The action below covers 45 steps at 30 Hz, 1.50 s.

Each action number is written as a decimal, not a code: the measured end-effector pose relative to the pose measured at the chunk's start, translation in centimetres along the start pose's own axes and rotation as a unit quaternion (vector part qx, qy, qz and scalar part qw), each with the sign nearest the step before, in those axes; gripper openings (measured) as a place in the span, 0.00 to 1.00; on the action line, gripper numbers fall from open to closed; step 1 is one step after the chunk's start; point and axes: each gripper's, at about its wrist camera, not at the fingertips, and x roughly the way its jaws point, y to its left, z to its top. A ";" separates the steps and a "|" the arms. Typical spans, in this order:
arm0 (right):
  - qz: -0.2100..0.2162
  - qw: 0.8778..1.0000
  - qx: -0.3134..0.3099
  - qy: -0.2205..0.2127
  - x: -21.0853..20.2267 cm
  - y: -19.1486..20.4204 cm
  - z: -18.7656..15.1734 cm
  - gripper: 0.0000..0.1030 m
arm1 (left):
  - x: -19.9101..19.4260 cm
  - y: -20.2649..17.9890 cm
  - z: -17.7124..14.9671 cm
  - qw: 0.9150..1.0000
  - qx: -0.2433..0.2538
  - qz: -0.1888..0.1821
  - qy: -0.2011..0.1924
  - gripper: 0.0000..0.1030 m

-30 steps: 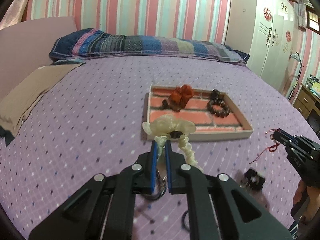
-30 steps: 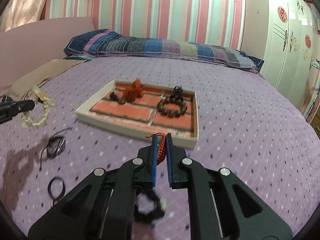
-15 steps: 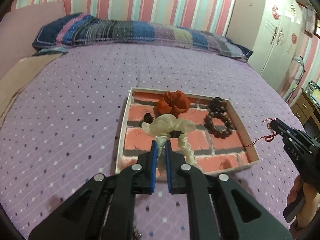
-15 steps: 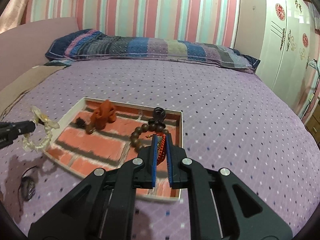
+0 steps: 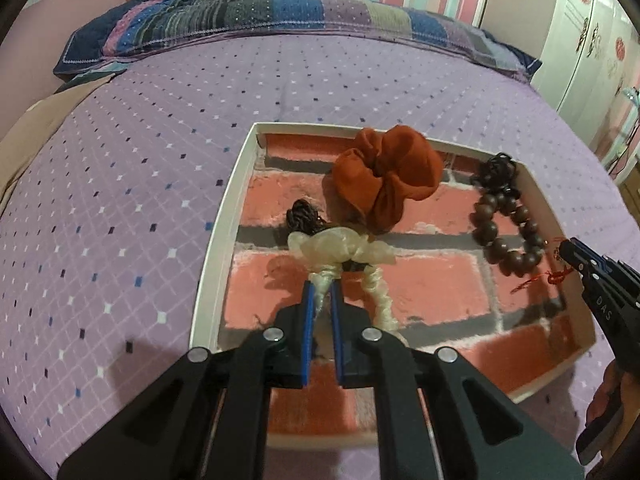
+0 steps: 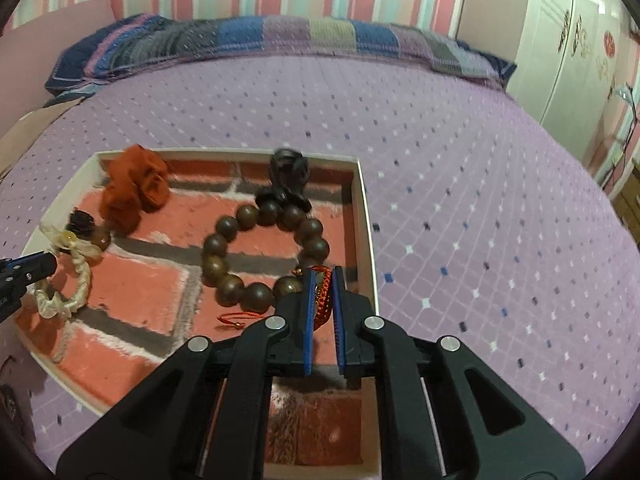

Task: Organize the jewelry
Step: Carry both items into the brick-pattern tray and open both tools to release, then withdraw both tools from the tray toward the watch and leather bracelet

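Note:
A white-rimmed tray (image 5: 218, 240) with a brick-pattern liner lies on the purple bed; it also shows in the right wrist view (image 6: 366, 216). My left gripper (image 5: 321, 286) is shut on a cream scrunchie bracelet (image 5: 340, 246) and holds it over the tray's left part. My right gripper (image 6: 322, 274) is shut on a red cord bracelet (image 6: 323, 296), held over the tray's right side; its tip shows in the left wrist view (image 5: 570, 250). In the tray lie an orange scrunchie (image 5: 386, 174), a brown bead bracelet (image 6: 256, 256) and a dark hair tie (image 6: 288, 176).
The bed has a purple dotted cover (image 5: 120, 200) with a striped pillow (image 5: 260, 12) at the head. A white wardrobe (image 6: 572, 40) stands at the right. A small dark item (image 6: 8, 400) lies on the cover left of the tray.
Both grippers have moved forward and now hang over the tray, each still holding its piece. The tray looks much nearer in both views.

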 end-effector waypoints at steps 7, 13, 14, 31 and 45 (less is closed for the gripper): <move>0.001 0.999 0.018 0.026 2.2 -0.2 -0.1 0.09 | 1.6 0.2 0.9 1.000 0.007 0.014 0.010 0.09; 0.005 0.999 0.018 0.042 3.0 0.1 0.3 0.09 | 2.3 0.4 1.2 1.000 0.005 0.022 0.019 0.12; 0.006 0.999 0.017 0.046 3.1 0.1 0.4 0.09 | 2.3 0.4 1.2 1.000 0.005 0.023 0.019 0.12; 0.031 0.999 -0.002 0.013 -3.3 -0.7 2.5 0.77 | -4.4 -1.4 1.6 0.999 0.039 0.021 -0.016 0.58; 0.013 0.998 -0.004 -0.064 -13.4 -3.4 -0.8 0.96 | -16.0 3.3 -2.0 0.996 -0.004 -0.002 -0.094 0.87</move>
